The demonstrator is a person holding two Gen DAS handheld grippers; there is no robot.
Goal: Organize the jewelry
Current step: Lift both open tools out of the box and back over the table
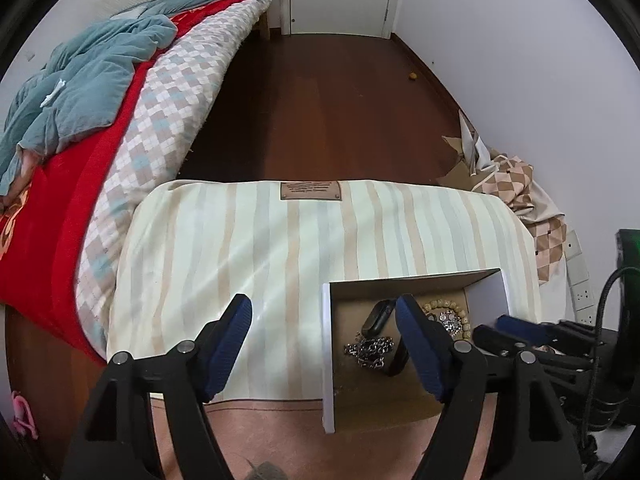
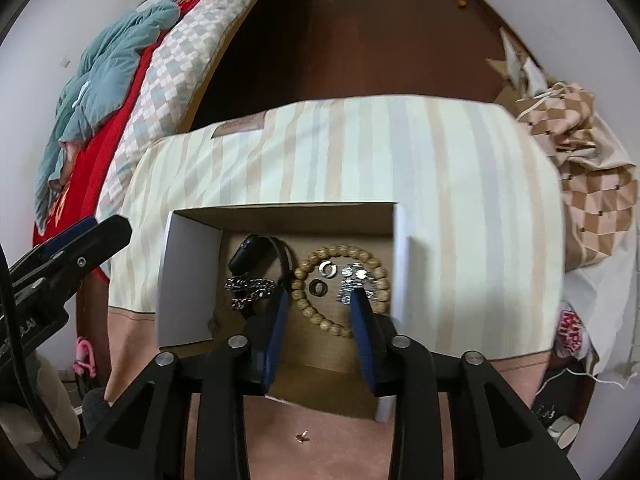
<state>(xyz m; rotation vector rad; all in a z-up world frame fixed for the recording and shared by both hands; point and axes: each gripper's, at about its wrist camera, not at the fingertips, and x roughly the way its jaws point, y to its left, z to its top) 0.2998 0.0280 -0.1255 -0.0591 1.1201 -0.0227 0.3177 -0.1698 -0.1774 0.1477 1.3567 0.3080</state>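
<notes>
An open cardboard box (image 2: 192, 276) (image 1: 327, 352) stands on a striped cloth-covered table (image 2: 440, 200) (image 1: 240, 248). Inside lie a black wristband (image 2: 250, 256) (image 1: 375, 317), a silver chain (image 2: 250, 288) (image 1: 370, 350), a wooden bead bracelet (image 2: 340, 250) (image 1: 440, 304), two rings (image 2: 328, 269) and a sparkly silver piece (image 2: 354, 280) (image 1: 450, 320). My right gripper (image 2: 320, 300) is open and empty, its fingers reaching into the box over the bead bracelet. My left gripper (image 1: 324, 312) is open and empty, straddling the box's left wall.
A bed (image 1: 120, 120) with red, checked and teal bedding runs along the left. Brown wooden floor (image 1: 328, 112) lies beyond the table. Checked fabric and cardboard (image 2: 580, 168) pile up at the right. A small metal bit (image 2: 302, 436) lies on the pink cloth in front.
</notes>
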